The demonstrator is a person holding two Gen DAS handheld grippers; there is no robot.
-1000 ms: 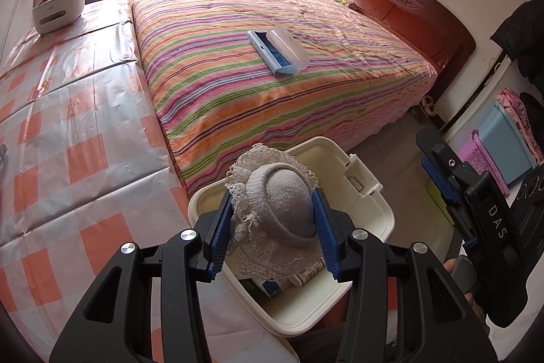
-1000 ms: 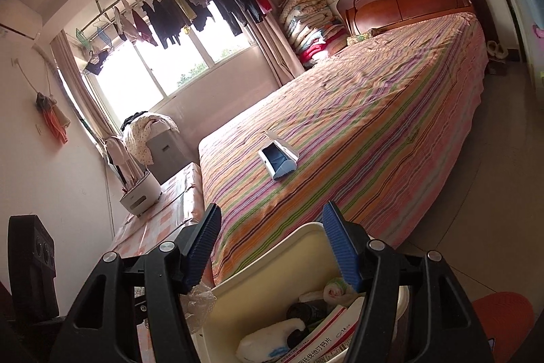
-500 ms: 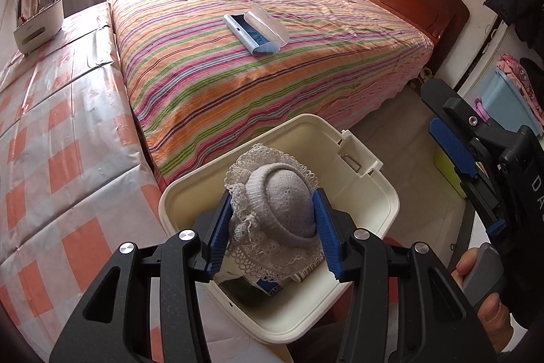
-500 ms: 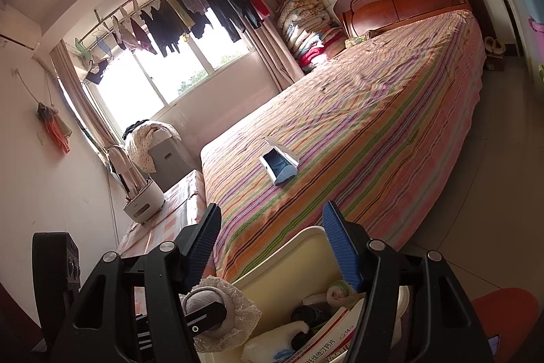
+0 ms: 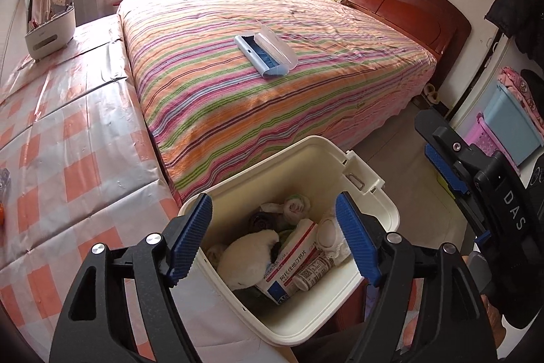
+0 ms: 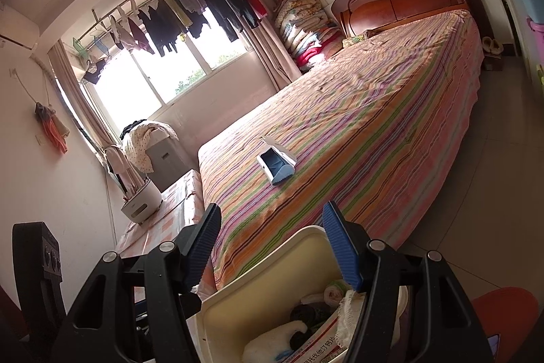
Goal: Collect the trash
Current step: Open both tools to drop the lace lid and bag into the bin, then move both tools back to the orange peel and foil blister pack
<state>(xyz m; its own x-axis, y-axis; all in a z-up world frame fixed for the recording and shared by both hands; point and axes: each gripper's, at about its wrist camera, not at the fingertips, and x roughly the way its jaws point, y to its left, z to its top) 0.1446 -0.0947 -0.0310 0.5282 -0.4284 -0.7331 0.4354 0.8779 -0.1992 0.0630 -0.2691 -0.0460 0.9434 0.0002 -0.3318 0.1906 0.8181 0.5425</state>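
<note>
Left tongs (image 5: 272,237) hang wide apart with nothing between the blue ribbed pads, right above the cream rectangular plastic trash bin (image 5: 370,206). Down inside the bin lies the trash: a grey knitted cap with a lace brim (image 5: 328,232) against the right wall, a white-and-red medicine box (image 5: 292,261) lying flat, a white crumpled plastic bag (image 5: 248,257) to its left, a small cylindrical labelled bottle (image 5: 311,271) beside the box, and a rolled pale bundle (image 5: 295,204) toward the far end. The cap sits below and just inside the left tongs' right pad, apart from it.

Right tongs (image 6: 272,247) are also spread open and empty, poised over the same bin's near rim (image 6: 258,264) from the other side; they show at the right edge of the left wrist view (image 5: 452,169).

Around it all: the bin stands at the foot corner of a bed with a striped multicolour cover (image 5: 272,33), just beside a counter under an orange-and-white checked plastic cloth (image 5: 68,138). A blue-and-white rectangular brush case (image 5: 265,55) lies open on the bed, well apart from the bin. A white oval container (image 5: 51,31) sits at the counter's far end. Nothing lies between either pair of tongs and the bin's opening.
</note>
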